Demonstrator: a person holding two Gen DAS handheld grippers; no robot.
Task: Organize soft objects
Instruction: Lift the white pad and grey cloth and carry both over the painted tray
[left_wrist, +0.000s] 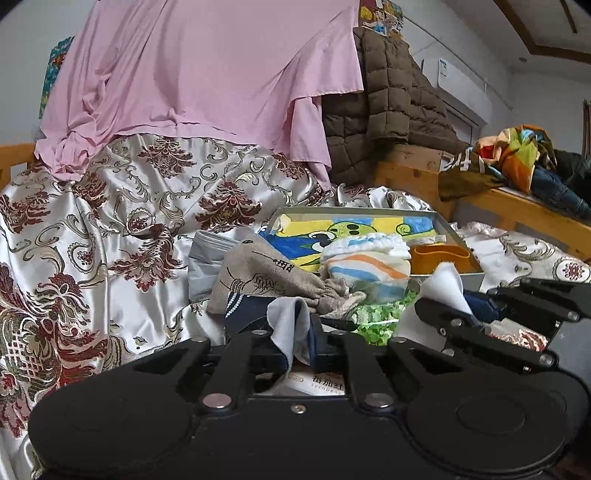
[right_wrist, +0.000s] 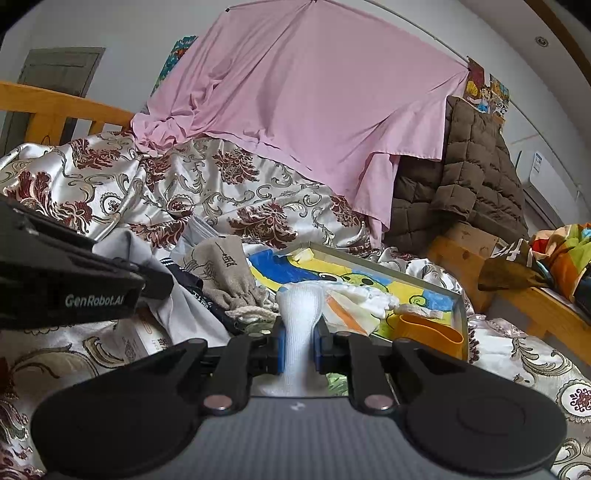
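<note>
- While the left wrist view looks across the bed, the left hand-held gripper (left_wrist: 298, 354) sits low at the near edge, jaws narrow and pinched on a pale grey cloth (left_wrist: 290, 317) that stands up between the blue pads.
- Just beyond it: a beige drawstring pouch (left_wrist: 258, 273), a striped white sock bundle (left_wrist: 369, 262) and a green leafy-print bag (left_wrist: 380, 314), all heaped together.
- Farther back, a shallow tray (left_wrist: 354, 212) with a cartoon picture inside; an orange cup (left_wrist: 441, 256) lies at its right end.
- At near right, the right hand-held gripper (left_wrist: 476, 314) reaches in, a white cloth (left_wrist: 443, 284) at its tip.
- Patterned satin bedspread (left_wrist: 110, 221) at left, pink sheet (left_wrist: 207, 74) draped behind, brown quilted jacket (left_wrist: 388, 103) at far right.
- From the right wrist view, the right hand-held gripper (right_wrist: 298, 350) is closed narrowly on the white cloth (right_wrist: 299, 325), which rises upright between the pads.
- Left hand-held gripper (right_wrist: 147, 284) enters from the left, the grey cloth (right_wrist: 140, 251) at its tip.
- Tray (right_wrist: 460, 317), orange cup (right_wrist: 428, 332) and pouch (right_wrist: 225, 269) lie just beyond.
</note>
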